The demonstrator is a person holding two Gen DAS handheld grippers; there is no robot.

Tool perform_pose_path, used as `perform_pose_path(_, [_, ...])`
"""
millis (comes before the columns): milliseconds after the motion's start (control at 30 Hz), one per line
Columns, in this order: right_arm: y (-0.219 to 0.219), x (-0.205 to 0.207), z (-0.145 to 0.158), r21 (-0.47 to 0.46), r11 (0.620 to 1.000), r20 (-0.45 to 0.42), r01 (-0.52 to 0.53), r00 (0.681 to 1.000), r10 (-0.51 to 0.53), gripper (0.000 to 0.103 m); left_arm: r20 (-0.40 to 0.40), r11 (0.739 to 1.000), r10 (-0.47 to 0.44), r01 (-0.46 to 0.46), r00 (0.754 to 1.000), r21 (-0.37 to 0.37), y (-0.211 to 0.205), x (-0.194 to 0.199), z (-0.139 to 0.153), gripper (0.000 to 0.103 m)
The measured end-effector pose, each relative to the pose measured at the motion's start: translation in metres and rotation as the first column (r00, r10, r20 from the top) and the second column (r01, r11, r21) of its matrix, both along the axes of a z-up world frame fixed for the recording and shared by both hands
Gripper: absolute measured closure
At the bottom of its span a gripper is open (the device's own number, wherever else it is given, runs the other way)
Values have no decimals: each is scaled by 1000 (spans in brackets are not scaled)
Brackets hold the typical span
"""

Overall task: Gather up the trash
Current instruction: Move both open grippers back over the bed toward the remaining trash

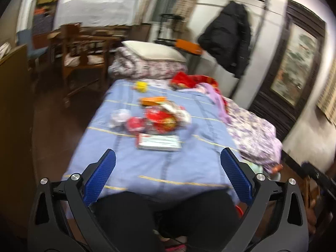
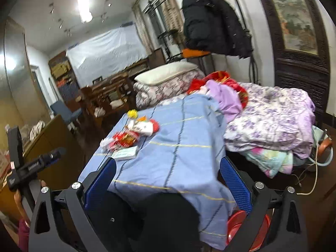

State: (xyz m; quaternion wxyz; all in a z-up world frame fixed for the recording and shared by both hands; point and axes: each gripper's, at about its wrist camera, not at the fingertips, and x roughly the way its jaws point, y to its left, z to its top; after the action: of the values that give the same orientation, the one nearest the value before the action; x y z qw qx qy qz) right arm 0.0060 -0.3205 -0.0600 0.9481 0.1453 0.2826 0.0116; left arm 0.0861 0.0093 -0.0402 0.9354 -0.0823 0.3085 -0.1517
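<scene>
Showing both tools raised at the near end of a bed, with the trash lying in a loose cluster on the blue bedspread (image 1: 168,163) ahead. The left gripper (image 1: 168,163) has its blue pads spread to full width with nothing between them; the right gripper (image 2: 168,172) is likewise spread and empty. The cluster comprises a flat white box (image 1: 159,142) nearest the tools, a red wrapper (image 1: 161,120) behind it, a crumpled white plastic bag (image 1: 119,117) to its left, an orange packet (image 1: 153,100) further back and a small yellow item (image 1: 141,86) near the folded floral quilt (image 1: 147,67).

Risks, as judged from this view: the pieces overlap, so a closing pinch may catch the bedspread along with a wrapper and drag the cloth; thin film may slip out of wide pads; the flat box offers little edge to grip from above. Motion blur suggests a fast approach, which could scatter light items. A purple floral duvet (image 2: 271,121) and clothing beside the trash could be mistaken for it.

Pose: both tools point forward and moderately downward over a dark mass (image 1: 163,216) at the bed's foot, the left aimed almost straight at the cluster, the right offset so the trash lies up and to its left. Part of the left tool (image 2: 35,166) appears at the right view's left edge.
</scene>
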Motion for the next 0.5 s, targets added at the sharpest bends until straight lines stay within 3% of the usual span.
perform_pose_path(200, [34,38,-21,-28,999,-100,-37,994,34,6,-72,996,91,-90,993,11,38,48,-29,7])
perform_pose_path(500, [30,85,-54,-8,1000,-222,-10,975,8,6,-187,992,126,-120,974,41,55,125,-69,7])
